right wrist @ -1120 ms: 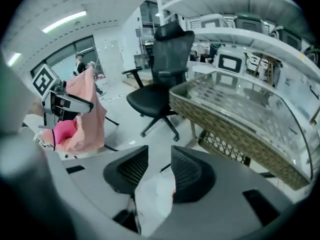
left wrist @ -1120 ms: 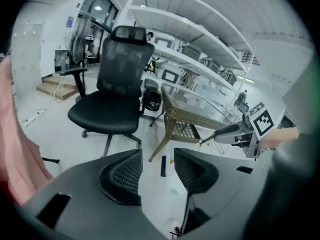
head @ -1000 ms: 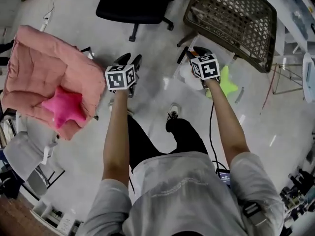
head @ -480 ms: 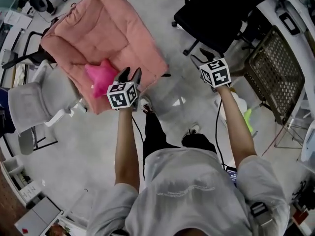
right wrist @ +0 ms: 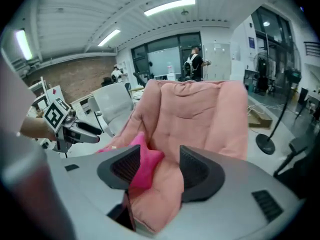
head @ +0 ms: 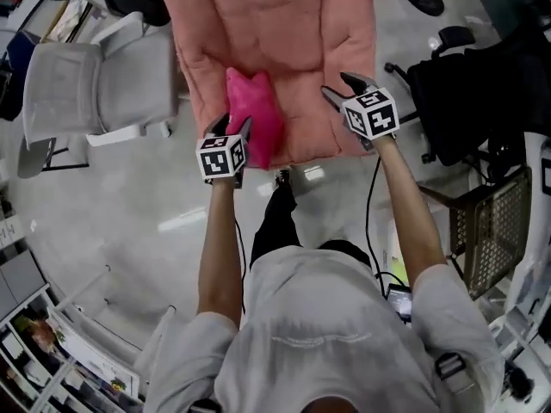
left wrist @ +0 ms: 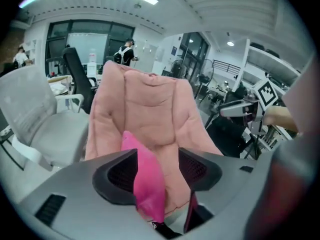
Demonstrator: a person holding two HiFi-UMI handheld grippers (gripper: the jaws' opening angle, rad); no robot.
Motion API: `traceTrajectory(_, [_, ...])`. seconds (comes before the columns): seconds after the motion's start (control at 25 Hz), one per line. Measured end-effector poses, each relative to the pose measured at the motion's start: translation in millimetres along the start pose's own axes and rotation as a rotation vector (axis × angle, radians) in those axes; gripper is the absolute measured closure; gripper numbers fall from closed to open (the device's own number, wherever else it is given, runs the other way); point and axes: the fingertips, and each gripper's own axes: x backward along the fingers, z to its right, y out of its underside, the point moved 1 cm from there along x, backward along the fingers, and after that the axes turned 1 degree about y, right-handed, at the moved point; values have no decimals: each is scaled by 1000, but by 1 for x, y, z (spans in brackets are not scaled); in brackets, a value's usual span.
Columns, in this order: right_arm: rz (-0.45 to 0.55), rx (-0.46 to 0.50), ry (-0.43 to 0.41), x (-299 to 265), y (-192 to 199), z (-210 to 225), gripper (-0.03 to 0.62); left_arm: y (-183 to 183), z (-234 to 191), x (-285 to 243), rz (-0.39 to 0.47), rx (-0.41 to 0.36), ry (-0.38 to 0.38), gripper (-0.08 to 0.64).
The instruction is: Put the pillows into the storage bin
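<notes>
Pillow (head: 254,114), magenta, maybe star-shaped; left tongs (head: 231,126), right tongs (head: 342,87) just opening, both empty

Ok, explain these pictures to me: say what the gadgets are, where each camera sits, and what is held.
A person holds hand-worked tongs, one pair per hand; the marker cubes are part of them. The head view looks down from the person's head: left tongs, right tongs, both aimed at a padded chair where a pink pillow lies. The other two views ride on the tongs and look along their jaws. Both pairs have just been opening and grip nothing; the pillow lies ahead, showing in the gaps. A mesh bin stands at the right.
</notes>
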Motion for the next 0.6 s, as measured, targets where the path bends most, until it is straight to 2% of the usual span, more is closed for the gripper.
traceTrajectory(0.16, [-79, 52, -157, -95, -22, -48, 318, 35, -48, 0, -68, 108, -48, 273])
traceTrajectory(0.32, [-151, 60, -265, -170, -30, -82, 298, 52, -67, -11, -93, 207, -14, 258])
traceTrajectory(0.6, [-287, 18, -408, -264, -4, -118, 258, 85, -55, -37, -183, 252, 56, 247])
